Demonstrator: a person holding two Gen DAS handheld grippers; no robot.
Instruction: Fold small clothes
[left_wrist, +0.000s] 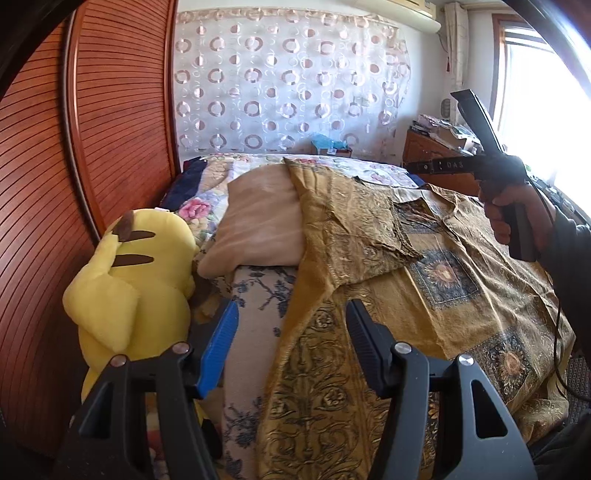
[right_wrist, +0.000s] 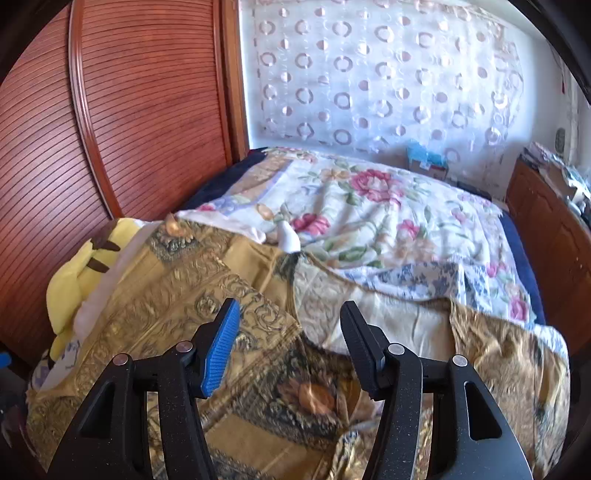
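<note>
Left gripper (left_wrist: 291, 339): your fingers are spread wide and pinch nothing. They hang over the near edge of the gold cloth (left_wrist: 369, 236).
Right gripper (right_wrist: 290, 343): your fingers are spread wide too, with nothing between them. They hang just above the same gold cloth (right_wrist: 229, 295).
Right gripper seen from the left camera (left_wrist: 480, 155): your hand (left_wrist: 517, 210) holds it up in the air, above the far side of the cloth.
Gold cloth: it lies spread on the bed (right_wrist: 388, 221). One corner is folded back over itself. Its left part drapes over a pink pillow (left_wrist: 258, 221).
Yellow plush toy (left_wrist: 129, 280): it sits at the left side of the bed, touching the pillow and next to the brown wooden door (left_wrist: 110, 110).
Flower blanket (right_wrist: 369, 214): it lies behind the gold cloth.
</note>
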